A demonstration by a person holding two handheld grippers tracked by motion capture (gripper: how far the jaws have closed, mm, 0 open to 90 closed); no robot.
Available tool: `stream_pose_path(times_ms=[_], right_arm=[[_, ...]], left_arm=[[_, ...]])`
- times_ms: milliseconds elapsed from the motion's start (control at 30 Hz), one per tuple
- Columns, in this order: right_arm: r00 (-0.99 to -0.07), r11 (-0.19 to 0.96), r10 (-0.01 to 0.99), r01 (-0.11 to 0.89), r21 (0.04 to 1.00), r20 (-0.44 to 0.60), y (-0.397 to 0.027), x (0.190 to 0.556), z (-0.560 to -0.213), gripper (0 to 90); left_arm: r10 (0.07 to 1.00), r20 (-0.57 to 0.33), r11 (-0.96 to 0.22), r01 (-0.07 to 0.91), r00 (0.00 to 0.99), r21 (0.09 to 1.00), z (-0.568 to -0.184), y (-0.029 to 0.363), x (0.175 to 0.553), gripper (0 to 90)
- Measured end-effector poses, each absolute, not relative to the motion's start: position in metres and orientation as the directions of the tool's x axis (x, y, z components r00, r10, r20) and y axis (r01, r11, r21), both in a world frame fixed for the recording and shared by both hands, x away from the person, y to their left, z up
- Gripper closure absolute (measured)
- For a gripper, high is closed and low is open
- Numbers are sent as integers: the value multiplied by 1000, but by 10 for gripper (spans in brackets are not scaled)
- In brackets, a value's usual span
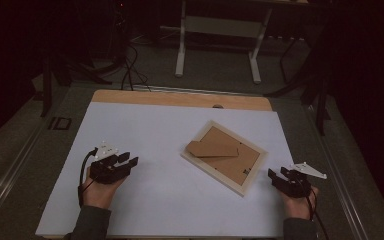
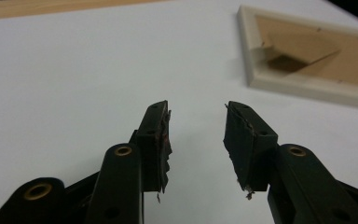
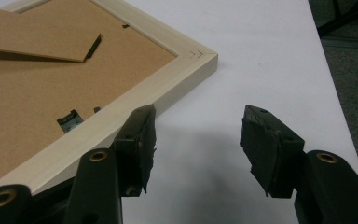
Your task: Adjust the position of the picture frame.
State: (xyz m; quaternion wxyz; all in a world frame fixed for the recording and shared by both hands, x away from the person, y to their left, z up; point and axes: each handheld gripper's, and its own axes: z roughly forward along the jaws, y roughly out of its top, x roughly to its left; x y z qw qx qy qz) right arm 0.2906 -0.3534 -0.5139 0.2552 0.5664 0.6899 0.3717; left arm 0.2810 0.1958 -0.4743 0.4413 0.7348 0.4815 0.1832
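Both claws stand released with nothing between their jaws: the right claw [image 1: 275, 176] hangs just beside the near right corner of the frame [image 1: 225, 156], one jaw almost at its pale wooden edge in the right gripper view [image 3: 193, 121], and the left claw [image 1: 128, 161] waits well to the frame's left, over bare white board [image 1: 145, 200].

That frame lies face down, turned at an angle, in the right half of the board, with its cardboard stand [image 1: 214, 148] propped up off the brown backing [image 1: 232, 165].

To my eye the chief risk sits on the right. The frame is flat and loose on a smooth sheet, so a push from one side would likely slide or spin it rather than lift it. A jaw coming in too low could also jam against the wood instead of closing over it. The raised stand is another trap: a claw crossing above the frame could catch and bend it.

For room, left of the frame is wide and free, so that hand can come across easily. Right of the frame the board's edge is near, and the floor drops away past it, leaving the right hand little margin. Beyond the frame there is some board, then a wooden strip [image 1: 180, 98].
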Motion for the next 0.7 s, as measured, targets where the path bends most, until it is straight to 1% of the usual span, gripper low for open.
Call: stream_pose_path(times_ms=[300,500,700], right_arm=[[-240,84,968,586,806,73,-352,290,-510,447],[-257,98,964,584,806,69,-348,290,-508,454],[-267,109,962,576,810,60,-346,289,-505,471]], left_arm=[[849,-139,-188,539,509,821,-468,179,303,608],[830,-156,-196,542,536,817,-461,173,319,675],[837,-129,-217,539,532,814,-456,164,336,681]])
